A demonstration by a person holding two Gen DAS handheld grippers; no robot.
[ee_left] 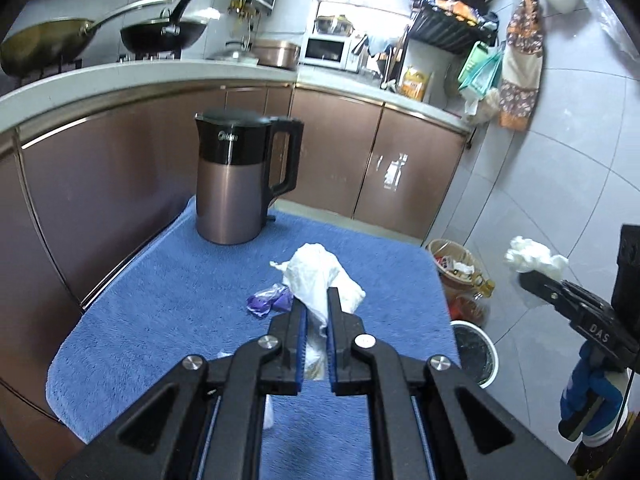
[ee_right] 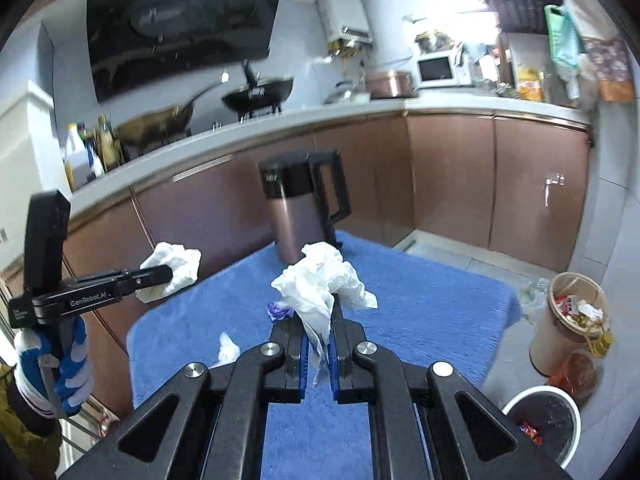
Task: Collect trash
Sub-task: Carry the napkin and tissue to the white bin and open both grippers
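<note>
My left gripper (ee_left: pixel 316 300) is shut on a crumpled white tissue (ee_left: pixel 316 272), held up above the blue towel (ee_left: pixel 160 300). My right gripper (ee_right: pixel 320 308) is shut on another crumpled white tissue (ee_right: pixel 320 280), also lifted off the towel (ee_right: pixel 420 300). Each gripper shows in the other's view: the right gripper (ee_left: pixel 524 278) with its tissue (ee_left: pixel 532 256) off the table's right side, the left gripper (ee_right: pixel 168 272) with its tissue (ee_right: pixel 176 262) at the left. A purple wrapper (ee_left: pixel 268 300) (ee_right: pixel 280 310) and a small white scrap (ee_right: pixel 228 348) lie on the towel.
A brown and black kettle (ee_left: pixel 236 184) (ee_right: pixel 300 208) stands at the towel's far edge. On the floor to the right are a tan bin (ee_left: pixel 456 264) (ee_right: pixel 568 320) full of rubbish and a white bin with a black liner (ee_left: pixel 476 352) (ee_right: pixel 548 420). Brown cabinets and a counter lie behind.
</note>
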